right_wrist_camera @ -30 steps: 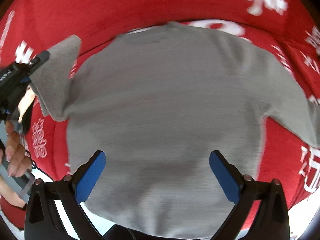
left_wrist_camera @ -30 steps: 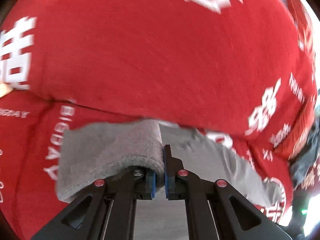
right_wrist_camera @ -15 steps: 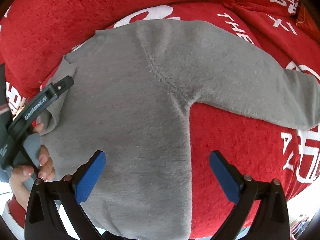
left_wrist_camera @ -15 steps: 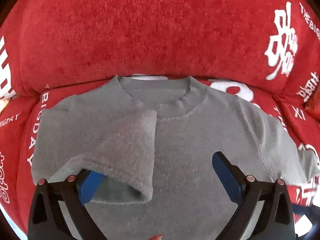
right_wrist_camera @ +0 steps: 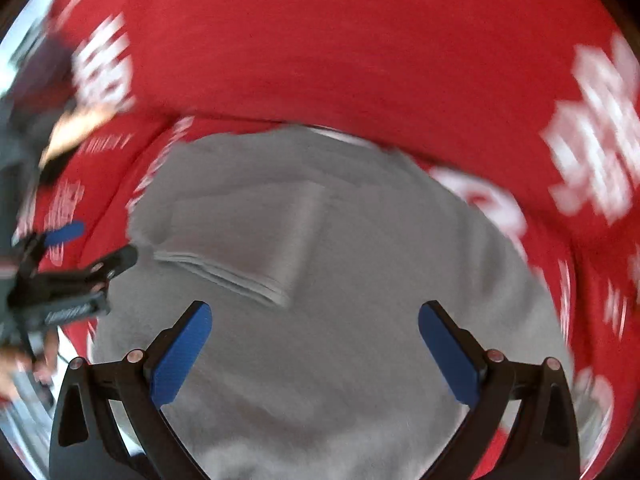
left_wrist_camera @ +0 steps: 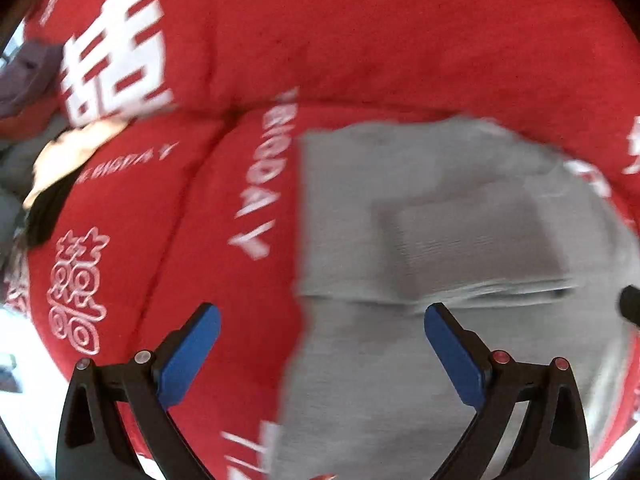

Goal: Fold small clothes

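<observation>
A small grey sweater [left_wrist_camera: 400, 380] [right_wrist_camera: 360, 260] lies flat on a red sofa with white lettering. One sleeve [left_wrist_camera: 472, 240] [right_wrist_camera: 256, 236] is folded across its chest. My left gripper [left_wrist_camera: 322, 344] hangs open over the sweater's left edge, nothing between its blue pads. My right gripper [right_wrist_camera: 314, 344] is open above the sweater's body, empty as well. The left gripper [right_wrist_camera: 80, 248] also shows at the left of the right wrist view, with a hand under it. Both views are blurred by motion.
The red sofa seat [left_wrist_camera: 160, 240] and its backrest [right_wrist_camera: 340, 60] surround the sweater. A heap of other clothes, beige, black and purple [left_wrist_camera: 44, 152], lies at the far left. A pale floor shows past the sofa's front edge [left_wrist_camera: 20, 380].
My left gripper has let go of the grey sleeve, which now lies folded over the chest, and has swung left. My right gripper has moved back over the sweater's body.
</observation>
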